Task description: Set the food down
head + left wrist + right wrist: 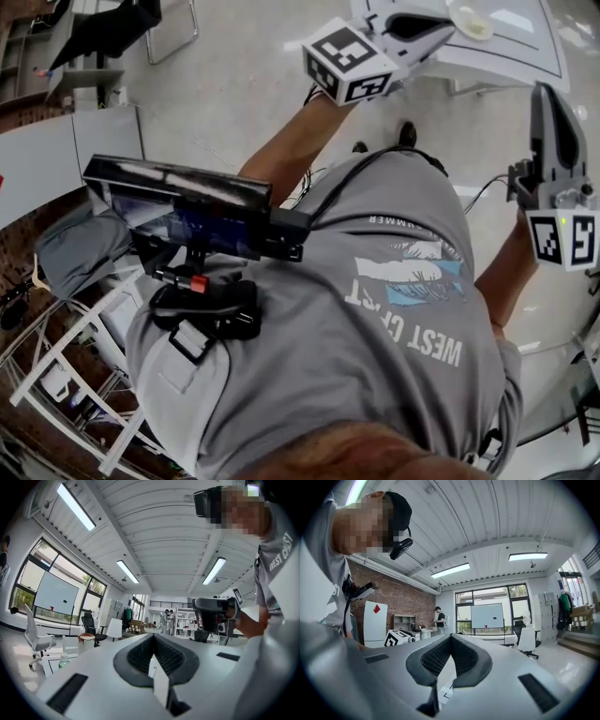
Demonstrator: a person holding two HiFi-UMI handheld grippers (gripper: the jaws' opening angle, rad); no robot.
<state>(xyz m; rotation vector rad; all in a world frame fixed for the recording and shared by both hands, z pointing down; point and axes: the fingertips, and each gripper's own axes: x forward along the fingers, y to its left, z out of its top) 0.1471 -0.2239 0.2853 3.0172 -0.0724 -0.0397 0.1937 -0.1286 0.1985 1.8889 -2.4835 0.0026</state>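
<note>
No food shows in any view. My left gripper [446, 36] is held up in front of the person's grey T-shirt, over the edge of a white table [525, 52]; a pale round dish [472, 21] lies on that table. Its jaws [153, 637] are shut with nothing between the black pads. My right gripper [547, 96] is raised at the right and shut, also empty [451, 637]. Each gripper view shows the other gripper: the right one [215, 615] and the left one's marker cube [397, 638].
A black camera rig [187, 211] hangs on the person's chest. White shelving [66, 375] stands at lower left. Around the room are an office chair [35, 639], a small bottle [64, 660], a whiteboard [487, 616] and a standing person [439, 618] by a brick wall.
</note>
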